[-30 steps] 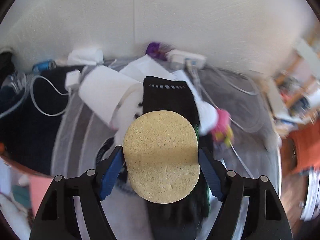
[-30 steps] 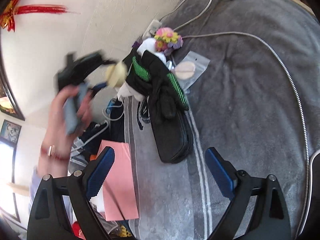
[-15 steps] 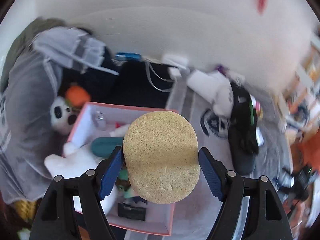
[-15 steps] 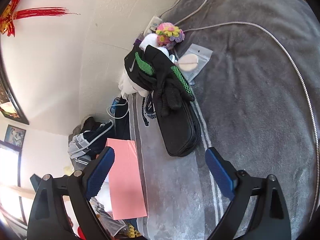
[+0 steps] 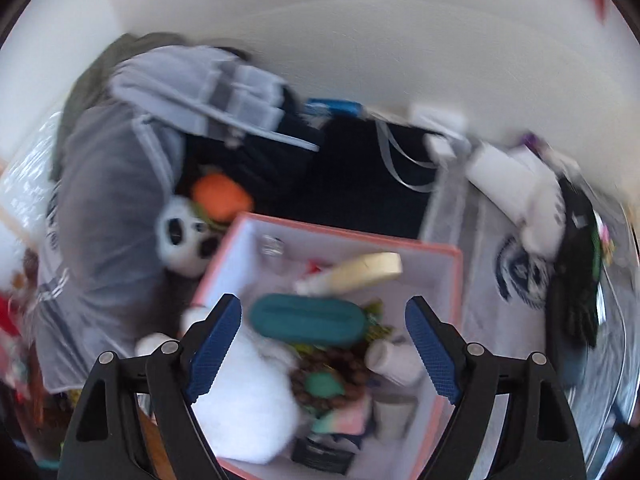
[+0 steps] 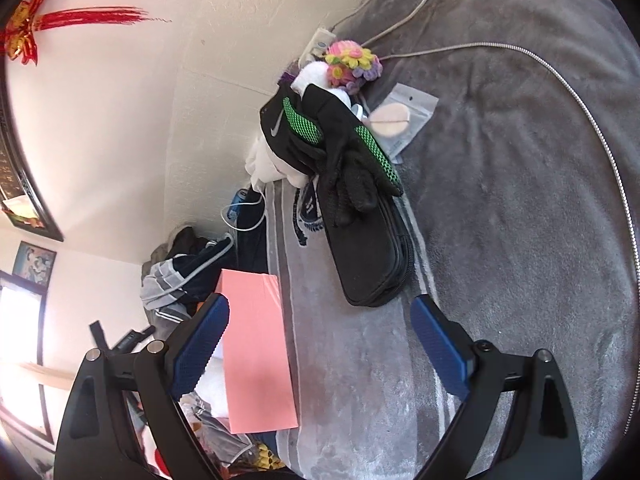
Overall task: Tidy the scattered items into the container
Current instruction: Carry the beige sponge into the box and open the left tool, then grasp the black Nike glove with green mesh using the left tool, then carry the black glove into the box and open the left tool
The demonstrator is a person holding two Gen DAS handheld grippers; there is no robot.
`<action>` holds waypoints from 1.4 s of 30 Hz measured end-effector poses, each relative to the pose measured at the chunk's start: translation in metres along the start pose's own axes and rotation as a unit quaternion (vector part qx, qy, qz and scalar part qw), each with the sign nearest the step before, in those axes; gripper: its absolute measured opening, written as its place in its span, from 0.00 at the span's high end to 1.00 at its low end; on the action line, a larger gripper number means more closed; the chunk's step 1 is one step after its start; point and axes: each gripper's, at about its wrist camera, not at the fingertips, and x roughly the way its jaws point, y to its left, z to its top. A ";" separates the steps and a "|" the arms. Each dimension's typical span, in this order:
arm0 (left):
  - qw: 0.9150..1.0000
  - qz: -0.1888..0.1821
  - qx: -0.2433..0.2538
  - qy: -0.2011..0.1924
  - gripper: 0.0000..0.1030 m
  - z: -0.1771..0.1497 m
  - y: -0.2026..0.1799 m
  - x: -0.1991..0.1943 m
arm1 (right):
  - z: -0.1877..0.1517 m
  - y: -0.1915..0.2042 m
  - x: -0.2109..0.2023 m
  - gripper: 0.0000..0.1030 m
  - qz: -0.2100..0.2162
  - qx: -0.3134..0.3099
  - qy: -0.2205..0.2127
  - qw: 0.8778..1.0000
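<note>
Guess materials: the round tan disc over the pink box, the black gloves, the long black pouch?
Disc: looks like dry sponge, matte tan and thick-edged; blurred, so uncertain. Gloves: black knit fabric with bright green mesh panels, matte. Pouch: black woven fabric, likely nylon, slight sheen, zipper along its edge. Box: probably cardboard, with thin flat pink walls.

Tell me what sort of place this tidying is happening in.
Most likely a bedroom: a grey fleece blanket covers what looks like a bed against a wall, crumpled clothes lie heaped beside the pink box, and framed pictures hang on the wall.
</note>
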 end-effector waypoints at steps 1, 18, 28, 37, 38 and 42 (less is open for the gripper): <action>1.000 -0.011 0.017 0.003 0.18 -0.005 -0.019 -0.001 | 0.001 -0.001 -0.002 0.10 0.002 0.003 -0.002 1.000; 0.978 -0.166 0.114 0.063 0.18 0.005 -0.328 0.043 | 0.011 -0.018 -0.010 0.09 0.033 0.057 -0.006 0.998; 0.973 -0.193 0.070 0.106 0.54 0.060 -0.432 0.133 | 0.017 -0.018 -0.004 0.09 0.015 0.045 0.007 0.999; 0.955 -0.278 0.014 0.105 0.93 0.048 -0.341 0.103 | 0.015 -0.009 0.001 0.17 -0.009 -0.005 0.015 1.000; 0.951 -0.290 0.004 0.105 0.93 0.043 -0.320 0.094 | 0.015 -0.008 0.002 0.19 -0.010 -0.008 0.015 1.000; 0.937 -0.339 -0.040 0.069 0.93 0.017 -0.217 0.034 | 0.014 -0.010 0.006 0.21 -0.033 -0.021 0.006 0.999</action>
